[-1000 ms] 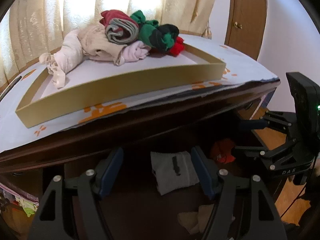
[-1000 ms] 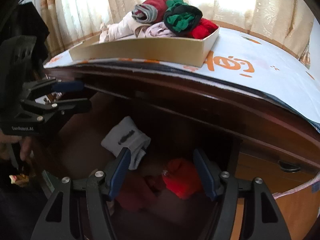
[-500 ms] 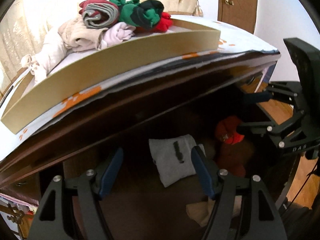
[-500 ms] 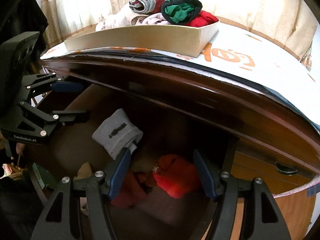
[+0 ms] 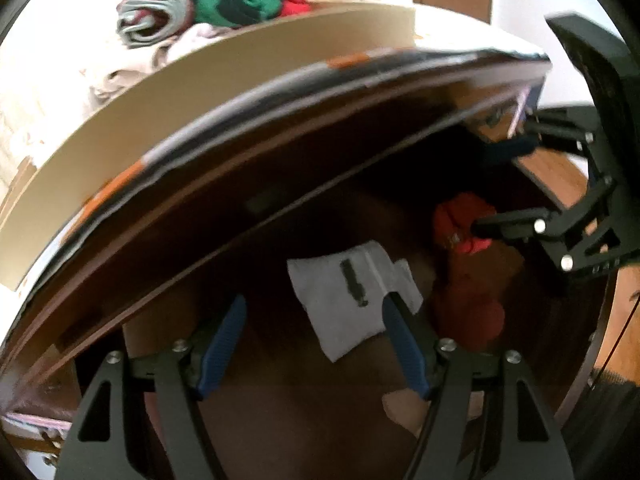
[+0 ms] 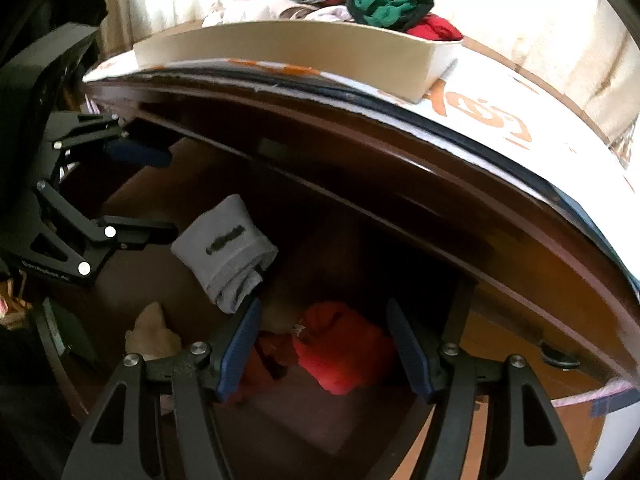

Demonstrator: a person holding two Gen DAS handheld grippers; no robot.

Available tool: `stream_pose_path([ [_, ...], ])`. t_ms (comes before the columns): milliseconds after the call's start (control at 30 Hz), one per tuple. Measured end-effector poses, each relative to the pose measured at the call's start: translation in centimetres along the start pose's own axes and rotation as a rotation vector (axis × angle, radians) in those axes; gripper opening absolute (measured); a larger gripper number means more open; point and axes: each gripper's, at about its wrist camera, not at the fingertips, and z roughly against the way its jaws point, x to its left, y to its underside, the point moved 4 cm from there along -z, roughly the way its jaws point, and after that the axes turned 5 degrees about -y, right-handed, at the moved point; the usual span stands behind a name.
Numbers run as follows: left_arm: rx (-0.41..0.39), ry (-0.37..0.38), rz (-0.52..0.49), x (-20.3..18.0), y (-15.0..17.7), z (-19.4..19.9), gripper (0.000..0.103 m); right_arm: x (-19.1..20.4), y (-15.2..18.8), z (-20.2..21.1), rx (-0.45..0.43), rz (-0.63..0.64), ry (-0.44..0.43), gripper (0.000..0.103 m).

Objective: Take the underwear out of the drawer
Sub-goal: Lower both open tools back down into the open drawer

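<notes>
Underwear point(image 6: 340, 348) lies in the open drawer point(image 6: 168, 184).
Both grippers, left point(image 5: 312, 320) and right point(image 6: 324, 320), hover above with jaws apart, empty.

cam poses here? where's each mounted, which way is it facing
Left wrist: on the left gripper, angled down into the open drawer at the white garment; own open jaws below, right gripper at right.
Right wrist: on the right gripper, over the red garment; left gripper at left.
Shared: white garment, red garment, tray.
</notes>
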Motion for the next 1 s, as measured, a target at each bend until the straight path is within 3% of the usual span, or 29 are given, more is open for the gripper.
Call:
stream_pose_path([
  [333, 0.104, 0.045, -0.105, -1.5, 0.1, -2.2, 0.072, -0.1, 0.4, -0.6, 0.045, 0.061, 0.019, 0.067],
  [733, 0.171, 0.063, -0.289, -4.5, -0.5, -4.1, 0.072, 0.5, 1.2, -1.4, 0.117, 0.176, 0.050, 0.067],
  [1000, 0.200, 0.064, -0.359, -7.5, 0.2, -4.7, 0.072, 2.0, 2.2, -2.9, 0.197, 0.290, 0.080, 0.067],
])
